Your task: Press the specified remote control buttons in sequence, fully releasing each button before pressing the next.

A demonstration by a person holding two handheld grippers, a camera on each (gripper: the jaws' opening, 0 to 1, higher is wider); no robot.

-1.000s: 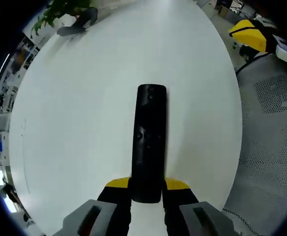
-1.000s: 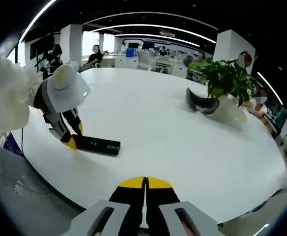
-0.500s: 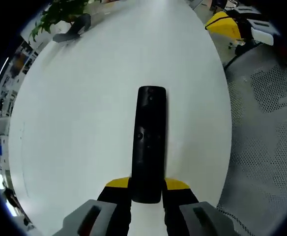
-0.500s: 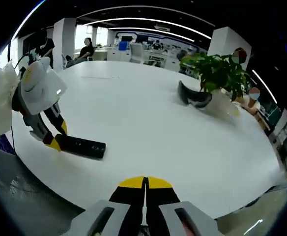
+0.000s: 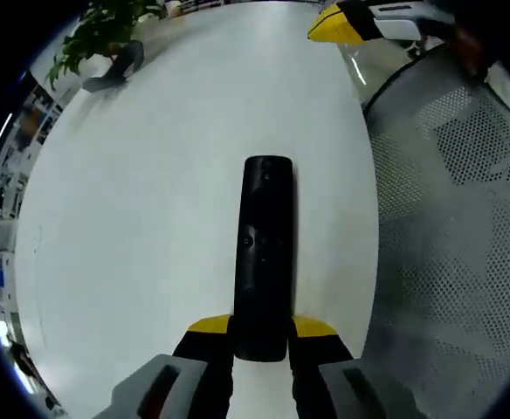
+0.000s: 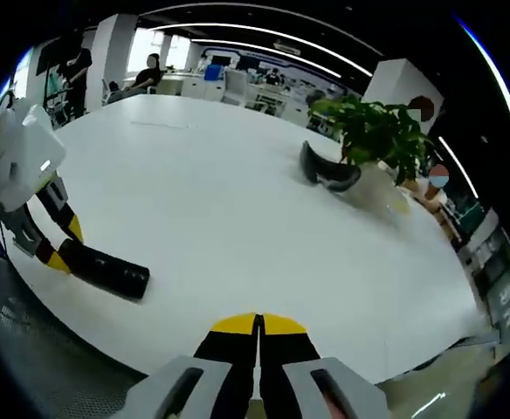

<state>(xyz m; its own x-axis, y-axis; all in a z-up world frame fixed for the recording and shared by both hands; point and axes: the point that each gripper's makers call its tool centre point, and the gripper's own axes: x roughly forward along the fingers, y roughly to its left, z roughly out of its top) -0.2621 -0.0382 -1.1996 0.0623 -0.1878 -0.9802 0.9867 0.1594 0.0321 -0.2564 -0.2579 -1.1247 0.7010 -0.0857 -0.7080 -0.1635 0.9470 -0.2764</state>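
Left gripper (image 5: 260, 336) clamped on near end of black remote control (image 5: 265, 253), lying on white table (image 5: 150, 218) near its edge; right gripper (image 6: 257, 336) jaws together, empty, well apart from remote. Judged step: remote steadied, no button pressed yet; next move calls for bringing the right tip down on the first button.

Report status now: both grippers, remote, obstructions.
Left gripper shut on long black remote control, near white table edge. Right gripper shut, empty, clear of remote. Potted green plant far off.
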